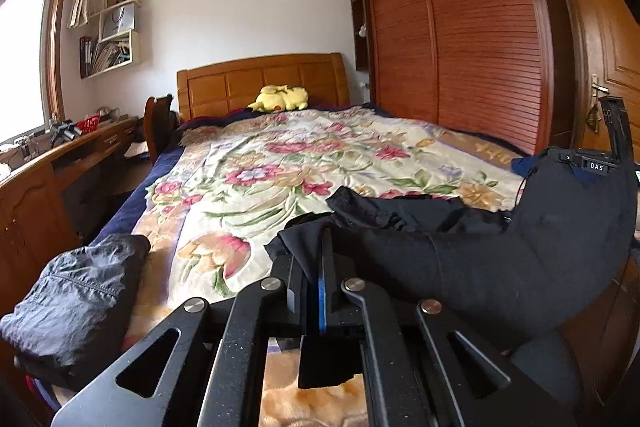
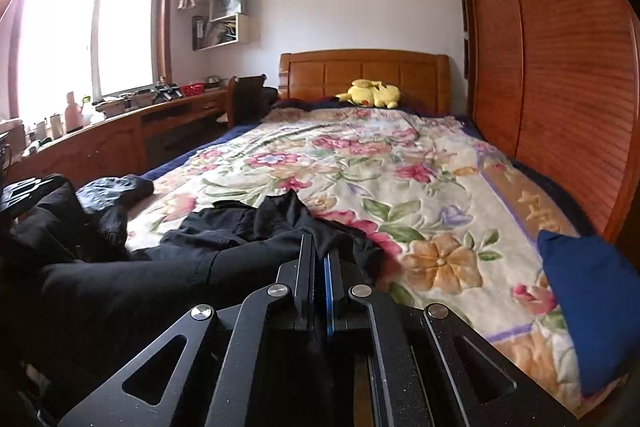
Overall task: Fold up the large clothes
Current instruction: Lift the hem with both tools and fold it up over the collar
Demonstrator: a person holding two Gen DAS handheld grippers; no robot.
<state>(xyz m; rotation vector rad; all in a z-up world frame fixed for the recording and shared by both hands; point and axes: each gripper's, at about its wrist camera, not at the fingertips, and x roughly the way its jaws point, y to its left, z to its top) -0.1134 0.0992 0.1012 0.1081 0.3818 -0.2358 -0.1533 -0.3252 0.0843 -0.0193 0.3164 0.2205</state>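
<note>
Black garment lies stretched across the near end of the bed, on the floral blanket. Left gripper fingers are clamped on one edge of it; right gripper fingers are clamped on another.

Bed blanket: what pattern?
Cream blanket with pink, orange, purple flowers and green leaves; right wrist view shows it best.

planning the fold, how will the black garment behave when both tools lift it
Likely floppy: the black garment lies rumpled on the blanket and sags between the left tool and right tool. Probably light, as thin edges pinch flat. It may drag along the blanket.
</note>
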